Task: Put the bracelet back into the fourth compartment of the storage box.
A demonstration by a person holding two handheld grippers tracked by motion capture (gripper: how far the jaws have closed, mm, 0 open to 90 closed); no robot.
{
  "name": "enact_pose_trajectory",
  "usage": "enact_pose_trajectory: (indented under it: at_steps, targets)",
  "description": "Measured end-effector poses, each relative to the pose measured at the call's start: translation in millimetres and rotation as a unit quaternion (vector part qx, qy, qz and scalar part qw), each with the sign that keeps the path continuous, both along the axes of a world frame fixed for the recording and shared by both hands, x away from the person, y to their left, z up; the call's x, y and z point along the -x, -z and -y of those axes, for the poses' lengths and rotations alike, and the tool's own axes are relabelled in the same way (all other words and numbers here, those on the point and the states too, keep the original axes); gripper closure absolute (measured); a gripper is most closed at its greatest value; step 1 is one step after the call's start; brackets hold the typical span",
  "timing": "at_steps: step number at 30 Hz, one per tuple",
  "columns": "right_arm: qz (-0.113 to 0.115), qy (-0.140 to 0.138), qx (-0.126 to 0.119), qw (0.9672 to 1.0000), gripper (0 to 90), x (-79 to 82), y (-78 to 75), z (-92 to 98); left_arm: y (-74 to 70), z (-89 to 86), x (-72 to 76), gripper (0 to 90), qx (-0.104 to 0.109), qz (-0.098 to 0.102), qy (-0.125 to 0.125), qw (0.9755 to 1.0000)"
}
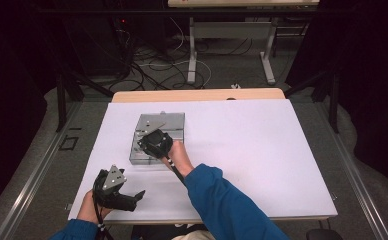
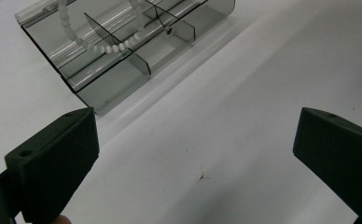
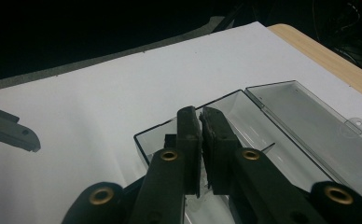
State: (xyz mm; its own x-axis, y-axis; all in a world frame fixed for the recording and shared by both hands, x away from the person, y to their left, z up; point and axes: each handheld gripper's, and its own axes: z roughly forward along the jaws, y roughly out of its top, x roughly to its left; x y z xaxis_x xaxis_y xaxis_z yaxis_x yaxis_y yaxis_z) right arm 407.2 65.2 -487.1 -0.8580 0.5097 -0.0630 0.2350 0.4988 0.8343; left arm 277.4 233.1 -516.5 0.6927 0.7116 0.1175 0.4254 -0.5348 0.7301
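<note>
A wide bench (image 1: 262,150) covered by a smooth white sheet is seen from above, its pale wooden edge showing along the far side. On the left half of it a shallow box (image 1: 154,137) of smoky clear plastic is laid, its hinged lid folded open flat towards the far edge. The box is split by thin dark dividers (image 2: 116,46) into long, narrow compartments, and its long axis is seen to run away from the person. A string of small white beads (image 2: 100,45) is draped in a loop across several compartments.

The right gripper (image 1: 154,143) is held directly over the near part of the box, pointing down into it, and is by far the nearer of the two. Its fingers (image 3: 188,135) are pressed together; whether anything thin is pinched between them cannot be told. The beads are judged to lie just below and ahead of these fingers, so a short descent would be needed.

The left gripper (image 1: 134,197) is kept near the front edge of the bench, well apart from the box, with its blocky matte black fingers (image 2: 58,154) spread wide over bare sheet.
</note>
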Motion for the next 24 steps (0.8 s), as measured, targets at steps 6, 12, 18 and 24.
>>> enact_pose_trajectory:
  at_steps: [6, 12, 18, 24]
  targets:
    - [0.001, -0.001, 0.006, 1.0, 85.9, 0.1, 3.4, -4.8, -0.1, -0.2, 0.0, 0.4, -0.001, 0.0, 0.0, 1.0]
    - [-0.001, 0.005, 0.009, 0.9999, 86.0, 0.6, 6.6, -9.2, 0.3, 0.2, 0.0, 0.5, 0.001, -0.003, 0.0, 1.0]
    - [-0.001, 0.002, 0.018, 0.9998, 85.3, 2.0, 11.6, -16.8, 0.1, -0.1, 0.0, 0.4, -0.002, 0.0, 0.0, 1.0]
    - [-0.021, -0.006, 0.021, 0.9995, 71.5, 1.5, 7.7, -12.9, 0.0, -0.1, 0.1, 0.4, -0.003, -0.001, 0.0, 1.0]
